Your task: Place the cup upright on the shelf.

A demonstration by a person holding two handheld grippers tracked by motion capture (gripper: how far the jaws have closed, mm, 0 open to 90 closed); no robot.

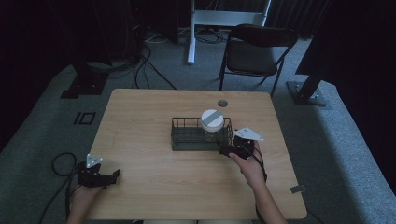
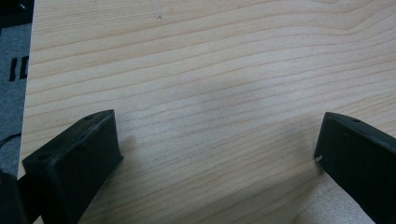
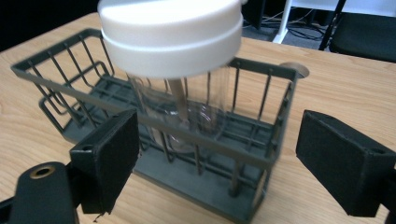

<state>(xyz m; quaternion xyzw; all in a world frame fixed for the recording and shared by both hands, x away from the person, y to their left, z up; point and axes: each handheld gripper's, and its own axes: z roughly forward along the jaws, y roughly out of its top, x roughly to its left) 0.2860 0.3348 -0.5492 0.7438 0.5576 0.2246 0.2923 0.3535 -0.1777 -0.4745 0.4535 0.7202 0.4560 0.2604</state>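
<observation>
A dark wire basket (image 1: 184,140) (image 3: 56,74) stands at the middle of the wooden table. A clear jar with a white lid (image 1: 212,120) (image 3: 173,32) stands upright in the basket's right end. My right gripper (image 1: 225,150) (image 3: 217,158) is open just in front of the basket's right corner, its jaws spread wide and holding nothing. My left gripper (image 1: 112,176) (image 2: 219,154) rests open near the table's front left corner, over bare wood, with nothing between its jaws.
A round cable hole (image 1: 222,103) sits near the table's far edge. A folding chair (image 1: 254,51) stands beyond the table. Cables (image 1: 58,163) trail on the carpet at the left.
</observation>
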